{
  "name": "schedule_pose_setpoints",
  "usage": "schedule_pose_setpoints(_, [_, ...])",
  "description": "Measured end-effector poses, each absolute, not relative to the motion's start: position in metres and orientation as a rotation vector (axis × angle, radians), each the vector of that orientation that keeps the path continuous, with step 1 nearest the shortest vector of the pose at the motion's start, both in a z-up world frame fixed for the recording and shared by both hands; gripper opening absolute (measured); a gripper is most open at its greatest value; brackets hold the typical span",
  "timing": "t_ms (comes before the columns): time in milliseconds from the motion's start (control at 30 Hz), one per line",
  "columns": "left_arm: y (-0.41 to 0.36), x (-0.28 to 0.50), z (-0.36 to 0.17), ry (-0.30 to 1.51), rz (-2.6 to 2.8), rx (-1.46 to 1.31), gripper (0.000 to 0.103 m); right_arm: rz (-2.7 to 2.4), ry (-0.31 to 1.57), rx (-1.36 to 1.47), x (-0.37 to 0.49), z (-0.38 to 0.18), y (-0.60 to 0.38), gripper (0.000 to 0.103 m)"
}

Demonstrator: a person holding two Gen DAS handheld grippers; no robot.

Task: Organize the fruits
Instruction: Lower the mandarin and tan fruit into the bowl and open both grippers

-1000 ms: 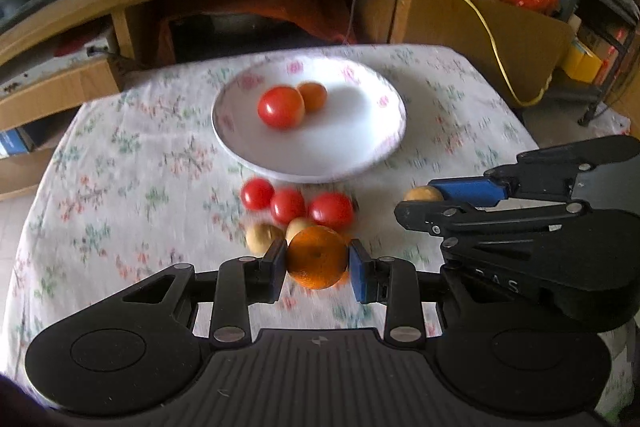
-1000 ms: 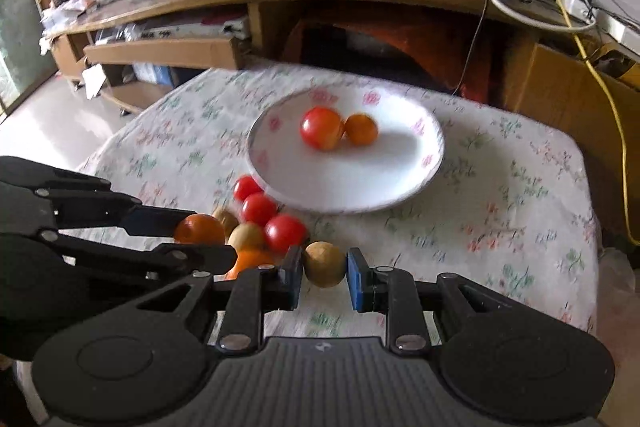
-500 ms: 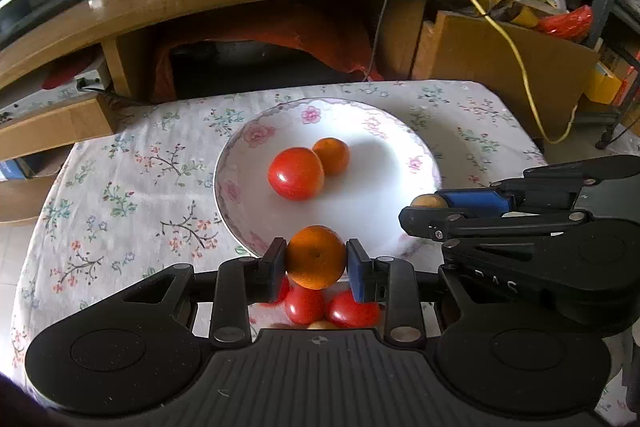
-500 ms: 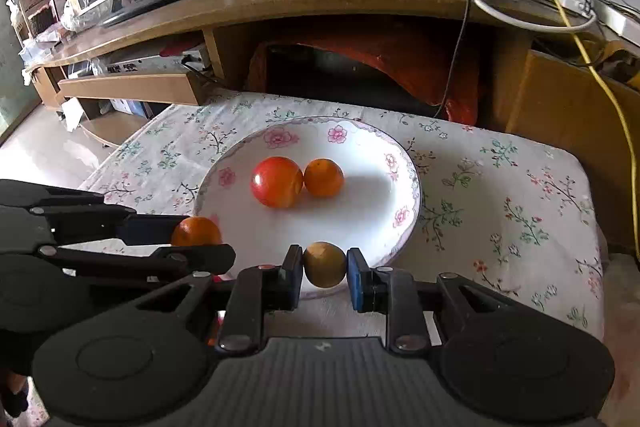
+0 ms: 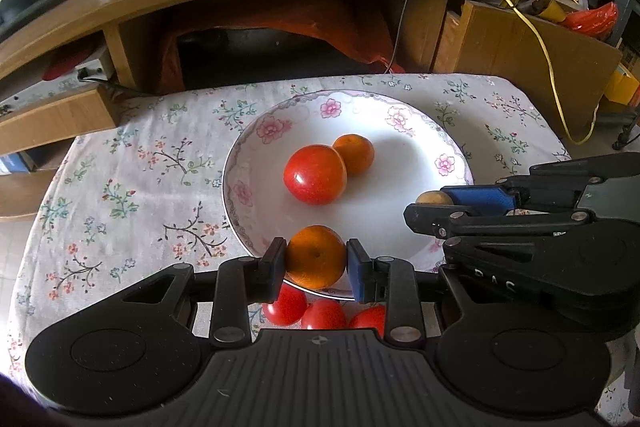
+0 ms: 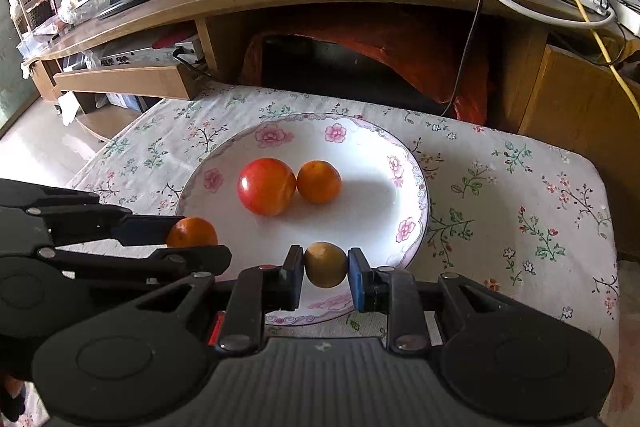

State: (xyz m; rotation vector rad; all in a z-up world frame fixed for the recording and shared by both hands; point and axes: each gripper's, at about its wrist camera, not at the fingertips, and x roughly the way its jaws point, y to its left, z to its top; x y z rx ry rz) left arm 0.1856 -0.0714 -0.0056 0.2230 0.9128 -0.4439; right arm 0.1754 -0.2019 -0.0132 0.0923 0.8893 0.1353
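Left tool (image 5: 316, 264) points forward over the near rim of the plate (image 5: 448, 143), pads pinching an orange (image 5: 316, 256) above that rim. Right tool (image 6: 325, 271) is level beside it, pads pinching a small brownish fruit (image 6: 325, 264) over the plate's near right edge. Three tomatoes (image 5: 322, 313) lie on the desk (image 5: 120, 187) just under the left tool, largely hidden by its body. Farther in, a large tomato (image 5: 315, 174) and a second orange (image 5: 355, 153) sit touching mid-plate. Whether either held fruit touches the plate cannot be determined.
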Motion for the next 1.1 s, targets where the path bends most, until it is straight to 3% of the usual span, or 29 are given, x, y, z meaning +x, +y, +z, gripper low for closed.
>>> schedule_pose_setpoints(1100, [-0.066,0.178,0.004,0.876,-0.430,0.230,0.050,0.118,0.839,0.066,0.166,-0.001,-0.197,0.028])
